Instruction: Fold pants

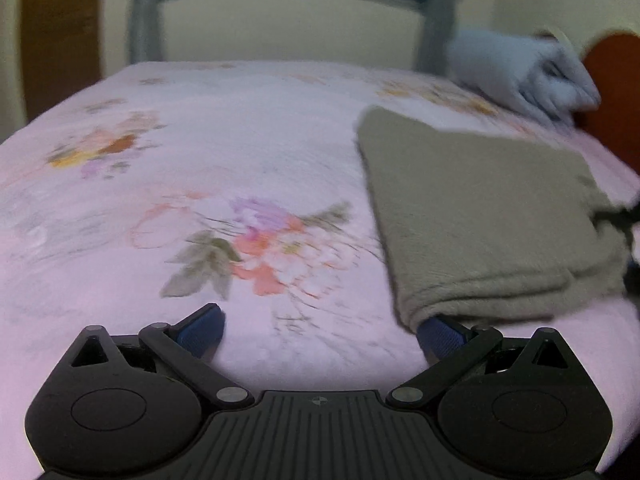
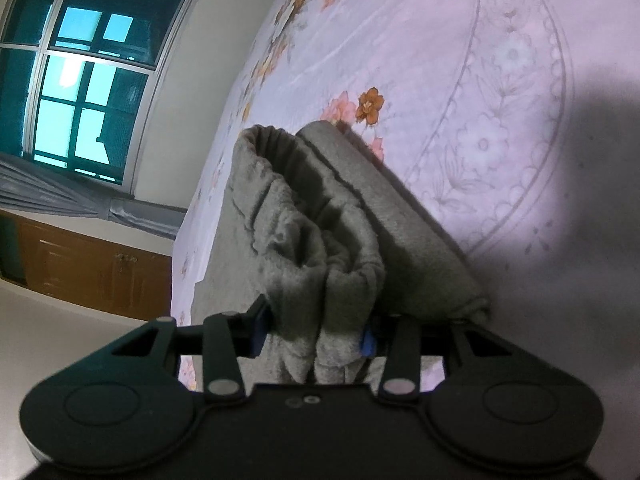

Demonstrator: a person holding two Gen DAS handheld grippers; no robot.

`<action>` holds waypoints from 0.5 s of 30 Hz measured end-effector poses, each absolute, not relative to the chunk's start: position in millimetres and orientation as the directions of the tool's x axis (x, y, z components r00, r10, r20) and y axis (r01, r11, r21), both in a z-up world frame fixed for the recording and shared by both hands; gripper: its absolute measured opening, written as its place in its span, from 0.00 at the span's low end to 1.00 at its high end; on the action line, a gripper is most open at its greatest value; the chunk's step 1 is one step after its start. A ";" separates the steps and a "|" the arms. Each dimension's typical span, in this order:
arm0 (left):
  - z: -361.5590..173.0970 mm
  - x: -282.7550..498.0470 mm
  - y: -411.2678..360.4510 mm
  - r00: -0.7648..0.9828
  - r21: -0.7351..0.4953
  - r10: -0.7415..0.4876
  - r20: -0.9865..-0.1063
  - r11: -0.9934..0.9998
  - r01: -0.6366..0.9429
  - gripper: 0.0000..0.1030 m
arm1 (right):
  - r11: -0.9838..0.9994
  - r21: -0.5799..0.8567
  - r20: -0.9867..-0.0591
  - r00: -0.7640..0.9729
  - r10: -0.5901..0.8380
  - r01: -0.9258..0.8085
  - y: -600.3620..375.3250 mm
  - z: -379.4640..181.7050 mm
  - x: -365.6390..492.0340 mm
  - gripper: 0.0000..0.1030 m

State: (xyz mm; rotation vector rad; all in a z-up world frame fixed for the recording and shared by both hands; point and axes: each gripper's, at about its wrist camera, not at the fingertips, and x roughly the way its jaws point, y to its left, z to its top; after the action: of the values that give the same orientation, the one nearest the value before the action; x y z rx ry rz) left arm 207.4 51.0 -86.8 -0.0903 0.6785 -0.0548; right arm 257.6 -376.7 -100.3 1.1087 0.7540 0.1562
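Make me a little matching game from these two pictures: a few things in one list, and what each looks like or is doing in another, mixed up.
Things:
1. pants
2. bedsheet
3. left hand-held gripper
4. right hand-held gripper

Descriptions:
A. pink with printed flowers
B. jaws wide apart, gripping nothing
C. grey-green, folded into a stack
D. closed on bunched fabric

Pairs: 1-C, 2-A, 3-B, 4-D
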 end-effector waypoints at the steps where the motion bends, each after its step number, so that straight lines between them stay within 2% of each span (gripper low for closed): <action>1: -88.5 206.8 53.5 0.776 -0.118 -0.078 -0.626 0.993 0.005 1.00 | 0.459 0.854 -0.468 0.745 0.476 0.243 -377.2 -100.7 257.1 0.32; 6: -92.0 210.4 55.7 0.762 -0.128 -0.084 -0.642 0.992 0.001 1.00 | 0.458 0.858 -0.458 0.754 0.472 0.234 -380.4 -110.3 255.4 0.28; 9: -92.9 211.1 57.2 0.761 -0.136 -0.095 -0.642 0.991 0.009 1.00 | 0.505 0.840 -0.451 0.772 0.447 0.198 -376.5 -97.1 249.3 0.32; 12: -92.2 211.9 54.4 0.757 -0.122 -0.096 -0.646 0.992 0.022 1.00 | 0.521 0.827 -0.479 0.750 0.455 0.212 -377.4 -107.5 252.3 0.28; 15: -88.7 209.6 52.1 0.750 -0.096 -0.089 -0.655 0.995 0.034 1.00 | 0.500 0.844 -0.458 0.743 0.488 0.193 -384.3 -95.6 249.5 0.40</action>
State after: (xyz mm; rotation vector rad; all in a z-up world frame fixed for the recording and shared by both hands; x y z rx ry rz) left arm 209.6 52.1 -88.7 -0.0802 0.7191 -0.0672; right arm 249.5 -384.3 -95.6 1.0562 0.7446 0.2001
